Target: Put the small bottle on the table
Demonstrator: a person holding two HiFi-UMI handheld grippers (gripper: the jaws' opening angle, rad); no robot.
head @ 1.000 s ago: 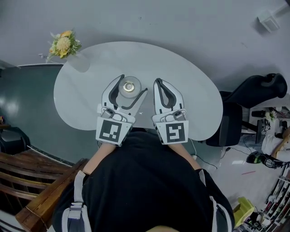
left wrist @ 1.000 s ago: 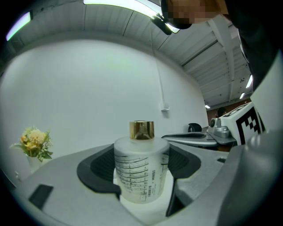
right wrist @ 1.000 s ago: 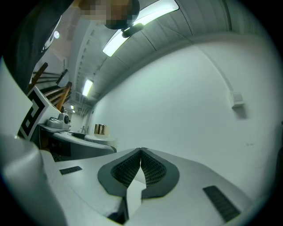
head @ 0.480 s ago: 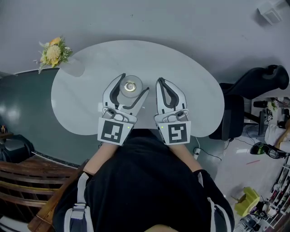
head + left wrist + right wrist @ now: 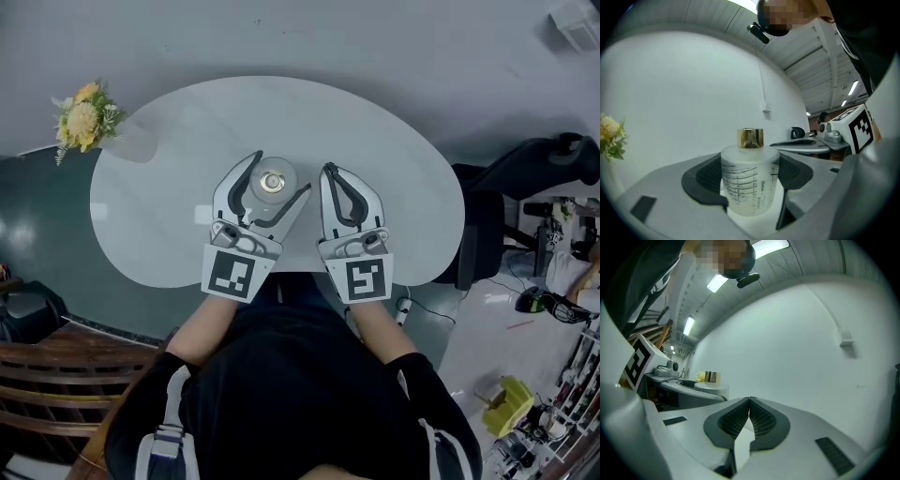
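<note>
A small frosted bottle [image 5: 272, 182] with a gold cap stands upright between the jaws of my left gripper [image 5: 279, 174], over the near middle of the white oval table [image 5: 187, 141]. In the left gripper view both dark pads press the bottle [image 5: 750, 185] from the sides, so my left gripper [image 5: 748, 174] is shut on it. I cannot tell whether the bottle's base touches the table. My right gripper [image 5: 330, 172] hovers just to its right, shut and empty. Its ribbed pads [image 5: 749, 404] meet at the tips. The bottle [image 5: 711, 381] also shows at the left of the right gripper view.
A vase of yellow flowers [image 5: 82, 117] stands at the table's far left edge. A black chair [image 5: 525, 187] is beside the table's right end. A wooden bench [image 5: 47, 394] lies at the lower left. A white wall fills both gripper views.
The head view has shifted, so the flowers sit further left in it. Both grippers and the bottle keep nearly the same places over the table.
</note>
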